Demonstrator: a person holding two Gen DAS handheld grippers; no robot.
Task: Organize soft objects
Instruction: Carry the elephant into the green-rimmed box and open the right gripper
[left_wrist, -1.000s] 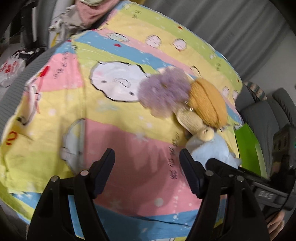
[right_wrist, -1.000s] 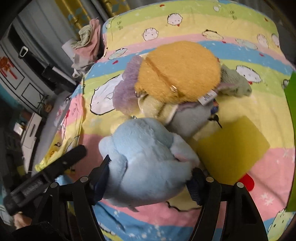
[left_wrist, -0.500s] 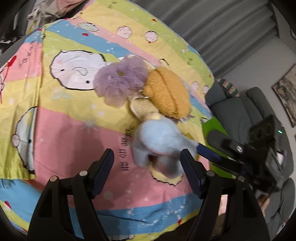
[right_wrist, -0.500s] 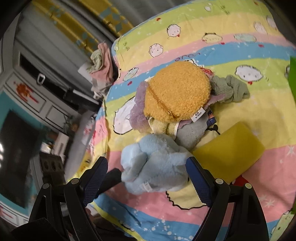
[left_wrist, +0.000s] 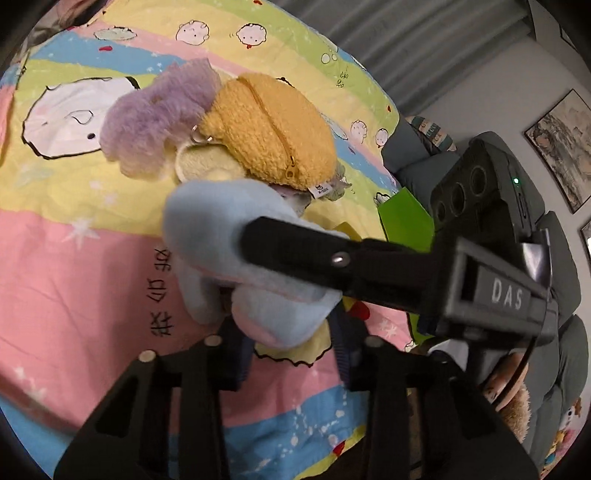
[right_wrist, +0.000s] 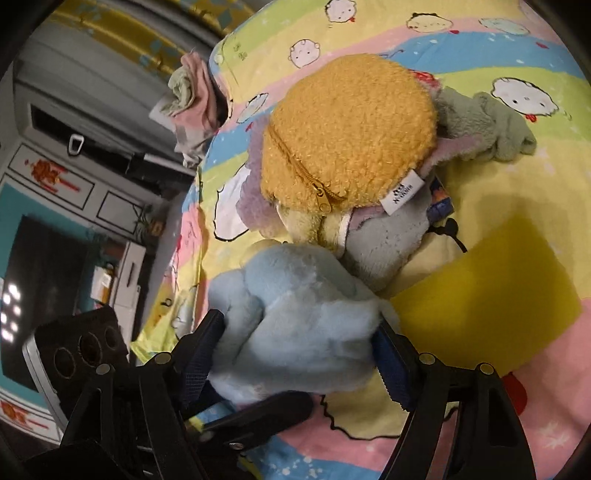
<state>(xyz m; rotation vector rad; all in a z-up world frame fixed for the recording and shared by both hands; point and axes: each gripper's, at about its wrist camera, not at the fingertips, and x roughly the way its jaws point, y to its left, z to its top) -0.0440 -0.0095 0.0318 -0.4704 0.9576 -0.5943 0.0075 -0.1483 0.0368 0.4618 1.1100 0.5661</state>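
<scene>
The light-blue plush (right_wrist: 295, 314) lies on the striped cartoon bedspread (left_wrist: 74, 258), just in front of the heap topped by the orange fuzzy zip pouch (right_wrist: 351, 136), and it serves as the landmark here. In the right wrist view the right gripper (right_wrist: 299, 354) straddles that plush, its blue-padded fingers (right_wrist: 391, 365) pressed against both flanks, so it pinches the plush. The left wrist view shows the left gripper (left_wrist: 291, 350) at the plush's near, lower end; its jaws have just been closing and the toy's bottom sits between them, but whether the pads actually press on it cannot be told. Only the left view shows the right gripper's black finger lying across the top of the plush, the purple fluffy piece (left_wrist: 155, 110) beyond and to its left, and a green sheet (left_wrist: 404, 218) to its right. Only the right view shows a grey plush (right_wrist: 384, 243) just behind the blue one, a sage-green soft toy (right_wrist: 491, 125) farther back, and a yellow square (right_wrist: 491, 291) on the bedspread at its right.
</scene>
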